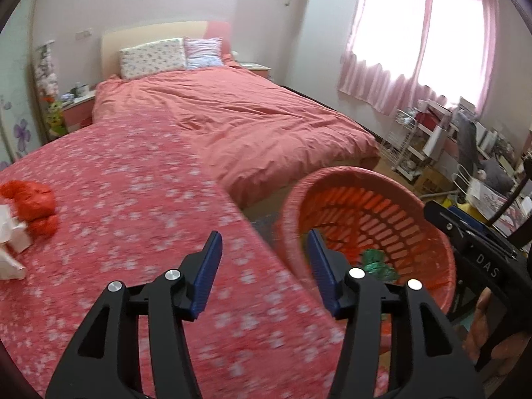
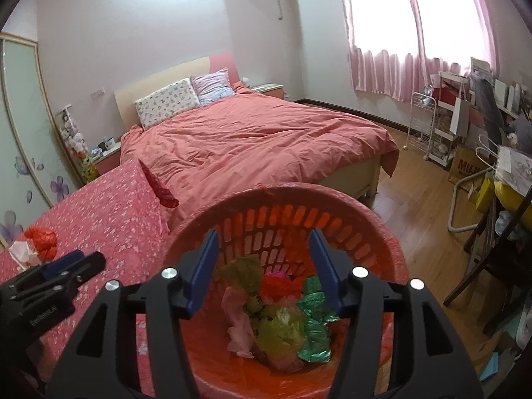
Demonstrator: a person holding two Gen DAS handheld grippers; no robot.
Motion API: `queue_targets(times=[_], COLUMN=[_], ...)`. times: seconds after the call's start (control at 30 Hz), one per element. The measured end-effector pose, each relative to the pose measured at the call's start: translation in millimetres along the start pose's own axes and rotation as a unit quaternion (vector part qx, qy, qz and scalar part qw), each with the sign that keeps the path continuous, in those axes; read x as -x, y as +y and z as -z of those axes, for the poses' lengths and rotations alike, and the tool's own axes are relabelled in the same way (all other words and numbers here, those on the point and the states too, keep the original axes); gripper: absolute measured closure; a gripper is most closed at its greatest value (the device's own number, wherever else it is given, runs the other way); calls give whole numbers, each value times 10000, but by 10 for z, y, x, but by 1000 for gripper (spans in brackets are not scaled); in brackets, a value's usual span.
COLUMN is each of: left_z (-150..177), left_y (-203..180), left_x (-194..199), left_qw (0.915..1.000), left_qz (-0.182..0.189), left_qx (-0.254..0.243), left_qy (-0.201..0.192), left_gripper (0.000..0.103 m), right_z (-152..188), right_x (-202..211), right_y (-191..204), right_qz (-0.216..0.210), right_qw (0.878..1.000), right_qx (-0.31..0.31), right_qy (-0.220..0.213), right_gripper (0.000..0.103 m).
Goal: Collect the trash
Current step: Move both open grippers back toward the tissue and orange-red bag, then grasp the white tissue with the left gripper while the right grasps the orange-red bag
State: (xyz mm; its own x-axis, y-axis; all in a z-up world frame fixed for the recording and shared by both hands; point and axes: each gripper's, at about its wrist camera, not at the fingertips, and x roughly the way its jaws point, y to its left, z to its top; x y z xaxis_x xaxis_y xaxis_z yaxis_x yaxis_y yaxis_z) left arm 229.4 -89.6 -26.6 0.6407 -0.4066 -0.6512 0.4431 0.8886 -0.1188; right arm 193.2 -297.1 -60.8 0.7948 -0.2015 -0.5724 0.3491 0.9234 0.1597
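Floral red cover (image 1: 133, 173); crumpled red bag (image 1: 30, 199), white tissue (image 1: 11, 242) lying on it

I see the left gripper (image 1: 264, 244) angled downward, blue pads (image 1: 208, 274) parted, nothing between them. The right gripper (image 2: 264, 242) tilts down likewise, pads (image 2: 327, 274) apart and empty. At the lower right edge of the left wrist view, a hand (image 1: 488, 339) wraps the right gripper's black body.

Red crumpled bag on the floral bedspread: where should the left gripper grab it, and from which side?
Take the red crumpled bag at its upper bulge, coming from its right over the floral bedspread with the left gripper. White paper crowds its left and lower side, and the bunched plastic should pinch easily.
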Motion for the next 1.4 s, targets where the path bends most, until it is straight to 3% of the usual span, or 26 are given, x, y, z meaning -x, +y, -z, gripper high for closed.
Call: queue_targets(times=[0.27,0.37,0.6,0.77,0.97,1.13,1.3,1.4], left_z=[50,58,111,96,151,231,314,389], left_y=[615,908,1653,1939,2066,2131,2253,2407], left_x=[426,606,880,762,610,583,730,883], left_qw=[9965,9914,9704,9640,9611,9606,9593,9559], left_qz=[-632,-972,-1835,-2000,-2093,-2086,-2153,-2195], left_qx=[462,771,1480,1712,1775,1817,1784,1888], left_qy=[-298,-426,-530,-378,-320,-261,-392,-480], left_gripper=[49,49,49,50,61,85,97,98], right_z=[51,83,184,290,366,399,439,448], right_x=[16,35,50,5,-58,-102,-97,-114], right_y=[501,778,1370,1734,1991,2179,2401,2535], right_qz=[-323,-498,-881,-1062,-1160,-1255,-1378,-1474], right_qw=[9987,9969,9908,9858,9822,9789,9744,9718], right_qx=[381,582,992,1253,1415,1546,1713,1768], right_qy=[122,155,266,345,416,471,476,512], right_gripper=[47,47,47,47,47,47,47,47])
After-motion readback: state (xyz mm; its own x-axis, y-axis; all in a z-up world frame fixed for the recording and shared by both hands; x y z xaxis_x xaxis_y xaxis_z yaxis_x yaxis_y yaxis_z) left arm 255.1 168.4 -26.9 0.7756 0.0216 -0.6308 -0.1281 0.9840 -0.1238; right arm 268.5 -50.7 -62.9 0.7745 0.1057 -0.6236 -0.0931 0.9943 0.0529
